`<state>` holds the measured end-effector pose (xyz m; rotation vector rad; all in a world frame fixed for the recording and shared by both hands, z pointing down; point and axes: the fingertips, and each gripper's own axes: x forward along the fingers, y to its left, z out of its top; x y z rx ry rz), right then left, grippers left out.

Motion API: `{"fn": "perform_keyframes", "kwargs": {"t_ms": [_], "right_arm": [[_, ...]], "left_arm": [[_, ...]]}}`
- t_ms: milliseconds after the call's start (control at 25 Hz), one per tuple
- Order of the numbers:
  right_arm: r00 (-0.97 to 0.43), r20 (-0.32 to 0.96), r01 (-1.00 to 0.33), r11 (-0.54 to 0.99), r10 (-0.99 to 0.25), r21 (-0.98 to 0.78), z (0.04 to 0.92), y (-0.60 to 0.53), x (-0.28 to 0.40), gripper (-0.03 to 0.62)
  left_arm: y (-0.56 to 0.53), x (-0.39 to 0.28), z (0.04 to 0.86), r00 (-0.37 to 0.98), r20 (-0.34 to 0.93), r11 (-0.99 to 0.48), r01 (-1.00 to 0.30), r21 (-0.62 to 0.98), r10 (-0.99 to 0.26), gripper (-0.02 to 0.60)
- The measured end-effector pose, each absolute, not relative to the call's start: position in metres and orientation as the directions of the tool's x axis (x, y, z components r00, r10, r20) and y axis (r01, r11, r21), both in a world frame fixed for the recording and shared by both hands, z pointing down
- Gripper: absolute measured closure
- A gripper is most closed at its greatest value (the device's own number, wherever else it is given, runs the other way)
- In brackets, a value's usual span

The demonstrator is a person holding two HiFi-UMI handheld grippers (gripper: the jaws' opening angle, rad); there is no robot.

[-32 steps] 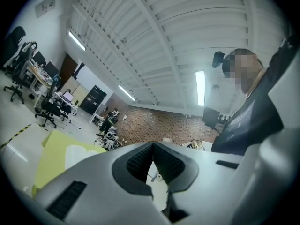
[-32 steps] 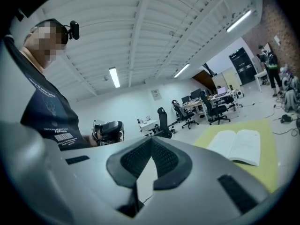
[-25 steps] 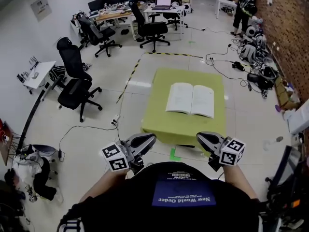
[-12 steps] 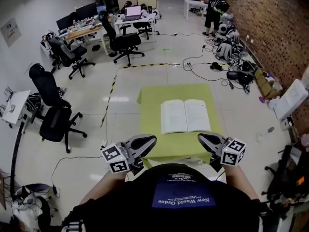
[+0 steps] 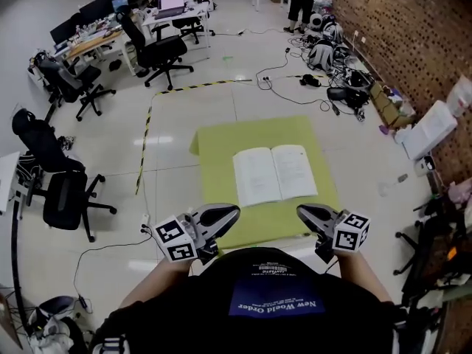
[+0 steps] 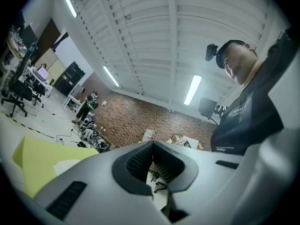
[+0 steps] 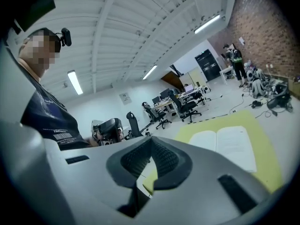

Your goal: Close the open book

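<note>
Office-lab: desks [image 5: 92, 44], monitors [image 5: 94, 9], swivel chairs [image 5: 161, 51], brick wall [image 5: 413, 35], floor cables [image 5: 289, 80].

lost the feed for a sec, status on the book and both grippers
Both shut, empty: left hand-held gripper, right hand-held gripper. On green table, book lies open, untouched. Nothing on its pages.

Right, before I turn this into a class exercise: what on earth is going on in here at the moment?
A person stands at the near edge of a low table covered in yellow-green cloth, holding a two-jaw tool in each hand. The left tool and the right tool are both shut and empty, held close to the body. The book lies open and flat on the table with neither tool touching it, so closing it has not yet begun.
</note>
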<state>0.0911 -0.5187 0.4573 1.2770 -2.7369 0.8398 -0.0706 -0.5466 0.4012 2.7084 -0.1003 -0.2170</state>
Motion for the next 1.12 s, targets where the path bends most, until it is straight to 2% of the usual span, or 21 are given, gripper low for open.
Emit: {"fn": "perform_keyframes", "kwargs": {"t_ms": [160,440,480,640,880,1120], "right_arm": [[-0.709,0.224,-0.670,0.538,-0.669,-0.511,0.481,-0.545,0.123,0.606],[-0.817,0.205,-0.559,0.654,-0.538,-0.510,0.494,-0.592,0.165,0.606],[-0.830,0.214,-0.545,0.669,-0.515,-0.505,0.499,-0.596,0.167,0.580],[-0.864,0.225,-0.496,0.689,-0.450,-0.529,0.517,-0.609,0.165,0.562],[-0.842,0.240,-0.512,0.573,-0.484,-0.640,0.562,-0.615,0.157,0.542],[-0.716,0.268,-0.553,0.290,-0.645,-0.781,0.631,-0.610,0.174,0.523]], "left_arm": [[-0.563,-0.036,0.413,0.985,-0.100,-0.904,-0.089,0.419,-0.143,0.575],[-0.585,0.026,0.408,0.957,-0.068,-0.868,-0.225,0.442,-0.282,0.575],[-0.588,0.032,0.409,0.952,-0.060,-0.858,-0.242,0.453,-0.300,0.575],[-0.593,0.044,0.421,0.945,-0.010,-0.830,-0.282,0.481,-0.327,0.575],[-0.601,0.041,0.455,0.965,0.040,-0.823,-0.241,0.515,-0.258,0.575],[-0.614,0.038,0.488,0.991,0.043,-0.849,-0.128,0.513,-0.124,0.575]]}}
